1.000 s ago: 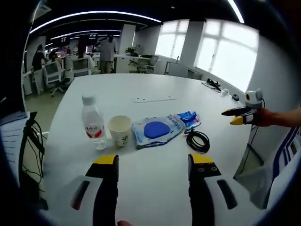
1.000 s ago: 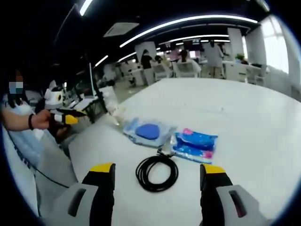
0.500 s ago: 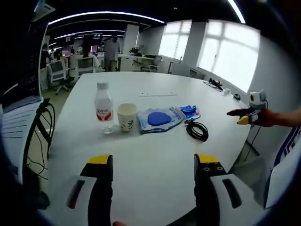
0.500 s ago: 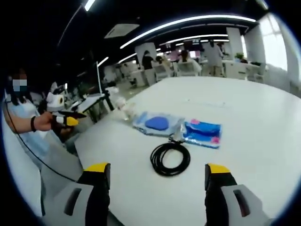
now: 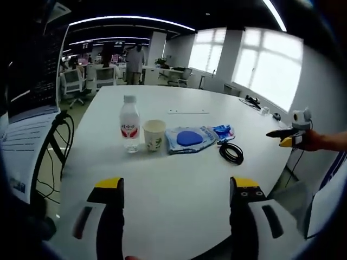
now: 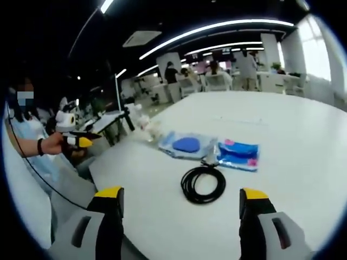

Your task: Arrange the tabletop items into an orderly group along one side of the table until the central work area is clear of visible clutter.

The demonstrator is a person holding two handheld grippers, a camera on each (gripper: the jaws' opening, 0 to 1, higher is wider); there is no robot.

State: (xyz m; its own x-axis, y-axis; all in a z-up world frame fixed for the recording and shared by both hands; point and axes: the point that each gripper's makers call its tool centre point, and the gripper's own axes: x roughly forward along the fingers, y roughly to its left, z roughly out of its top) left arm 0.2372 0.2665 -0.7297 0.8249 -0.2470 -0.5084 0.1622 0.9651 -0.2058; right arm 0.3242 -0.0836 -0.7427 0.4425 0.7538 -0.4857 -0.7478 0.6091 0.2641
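White worktop (image 5: 179, 179) carries five items in a loose row, centre of the left gripper view: bottle (image 5: 129, 123), paper cup (image 5: 154, 135), blue-disc pouch (image 5: 189, 138), small blue packet (image 5: 223, 131) and a coiled black cable (image 5: 231, 153). In the right gripper view the cable (image 6: 203, 184) lies at centre, with the pouch (image 6: 186, 145) and packet (image 6: 238, 154) just beyond it, upper centre; the bottle and cup at upper left are too blurred to separate.

Left gripper (image 5: 176, 189) stands wide open and empty at the bottom of its view, well short of the row. Right gripper (image 6: 178, 199) is likewise wide open, holding nothing, aimed at the cable but not touching it. It appears at the right edge of the left gripper view (image 5: 282, 137), off the worktop rim.

Risks noted:
- Cable is limp; a grip on one loop would likely let the coil unwind and drag, and it lies near enough to the packet to snag it.
- Cup is light and upright just beside the bottle; a sideways approach to either may topple the cup, and the bottle could roll.
- Pouch and packet are flat and slick; jaws may skid over them or push them along rather than lift.
- Both grippers converging on the same row could collide.
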